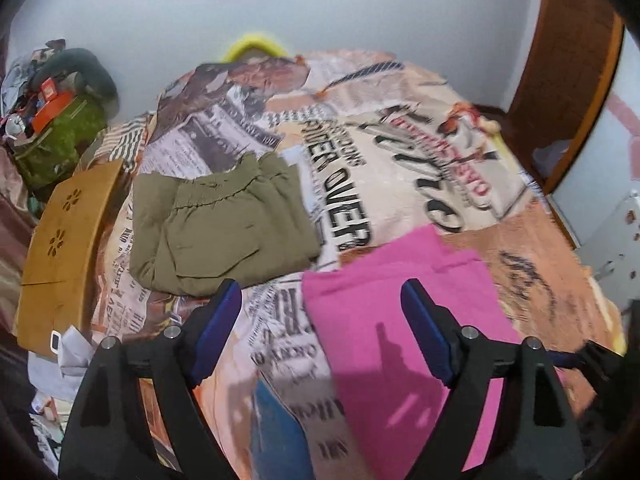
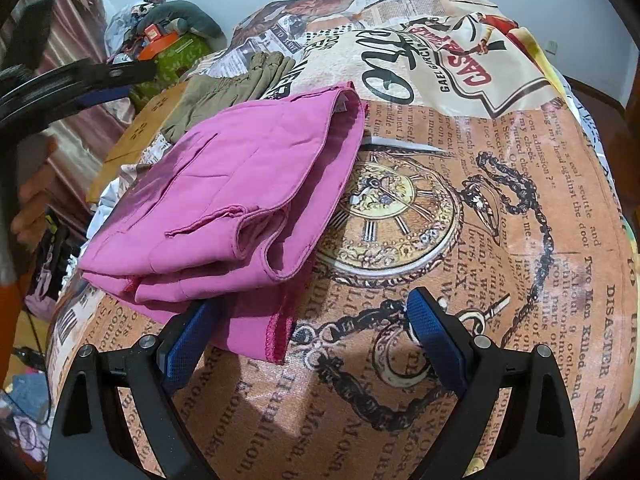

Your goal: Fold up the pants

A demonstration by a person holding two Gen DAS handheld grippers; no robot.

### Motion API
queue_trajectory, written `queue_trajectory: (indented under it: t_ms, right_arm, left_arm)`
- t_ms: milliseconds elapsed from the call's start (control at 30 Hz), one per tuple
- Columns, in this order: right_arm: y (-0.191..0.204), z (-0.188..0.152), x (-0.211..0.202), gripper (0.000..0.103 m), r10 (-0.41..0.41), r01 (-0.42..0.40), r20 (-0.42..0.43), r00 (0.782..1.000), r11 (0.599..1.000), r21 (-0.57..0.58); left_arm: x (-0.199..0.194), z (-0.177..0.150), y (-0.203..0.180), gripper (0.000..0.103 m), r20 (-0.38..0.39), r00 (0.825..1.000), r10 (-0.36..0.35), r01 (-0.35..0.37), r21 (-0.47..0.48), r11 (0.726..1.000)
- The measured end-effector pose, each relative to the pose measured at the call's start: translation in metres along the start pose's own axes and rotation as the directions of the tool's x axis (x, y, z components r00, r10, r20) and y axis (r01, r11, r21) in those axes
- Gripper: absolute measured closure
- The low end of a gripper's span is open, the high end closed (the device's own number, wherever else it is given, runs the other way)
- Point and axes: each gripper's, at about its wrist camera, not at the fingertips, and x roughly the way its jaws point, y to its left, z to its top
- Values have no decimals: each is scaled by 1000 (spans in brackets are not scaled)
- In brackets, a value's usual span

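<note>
Pink pants (image 2: pixel 240 192) lie folded in a thick bundle on the printed bedspread (image 2: pixel 460 208), with a hem end sticking out toward my right gripper (image 2: pixel 316 312). That gripper is open and empty, its left finger just over the pants' near edge. In the left wrist view the pink pants (image 1: pixel 400 320) lie flat under my open, empty left gripper (image 1: pixel 320 300). The left gripper also shows at the left edge of the right wrist view (image 2: pixel 100 80), held above the bed.
Folded olive-green pants (image 1: pixel 224 224) lie further back on the bed, also seen in the right wrist view (image 2: pixel 224 84). A tan cardboard piece (image 1: pixel 64 248) lies at the bed's left edge. A cluttered pile (image 1: pixel 56 120) stands by the wall. A wooden door frame (image 1: pixel 560 80) is at right.
</note>
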Motion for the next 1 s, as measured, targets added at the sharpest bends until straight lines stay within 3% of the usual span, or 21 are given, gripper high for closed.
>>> queue_trajectory:
  t_ms: [300,500,800,1000]
  right_arm:
    - [-8,0,-3,10,15,-15,12,1000,999,39]
    - [-11,0,-5,10,18,-19,15,1000,998,52]
    - [-14,-3,-14,10,-23,21,31,999,998,52]
    - [-17,-10,-33,10,-50,46,57,997,997,64]
  left_arm:
    - [80,7,-18,21,-203,979,1,14,76,997]
    - [111,-5,-43,8,-263,955,133,-76,218,973]
    - [99,-22,-15,7,-337,942,-10,33,64,997]
    - [64,-44,-5,7,-308,951,-13,24,31,999]
